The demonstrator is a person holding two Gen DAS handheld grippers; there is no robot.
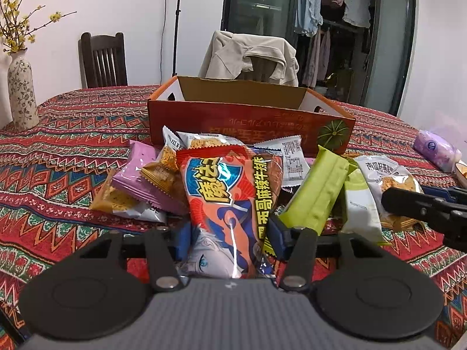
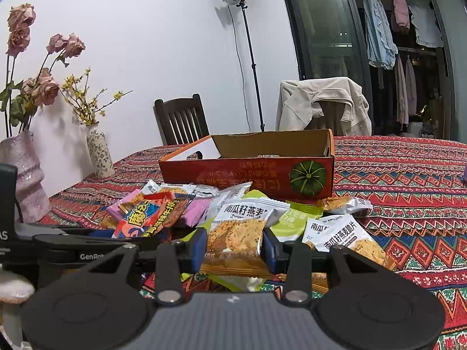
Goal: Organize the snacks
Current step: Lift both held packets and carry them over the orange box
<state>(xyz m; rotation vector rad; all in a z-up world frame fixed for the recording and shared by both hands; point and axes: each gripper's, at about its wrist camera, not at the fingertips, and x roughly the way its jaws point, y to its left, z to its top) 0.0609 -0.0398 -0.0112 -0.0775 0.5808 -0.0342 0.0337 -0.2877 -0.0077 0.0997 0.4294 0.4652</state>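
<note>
The left tool (image 1: pixel 227 240) is clenched on the lower end of an orange-red snack bag (image 1: pixel 230 201), its blue pads pressing both sides so the bag stands up in front of the cardboard box (image 1: pixel 251 122). The right tool (image 2: pixel 235 249) grips a packet of oat crisps (image 2: pixel 236 233) by its lower half, also just in front of the box. Both packets look light, soft and crinkly (slick film, so likely to slip). I judge the crisps inside brittle, so a hold near the sealed edge should serve better than squeezing the puffed middle. More packets lie heaped on the tabletop (image 2: pixel 408 204) before the box.
</note>
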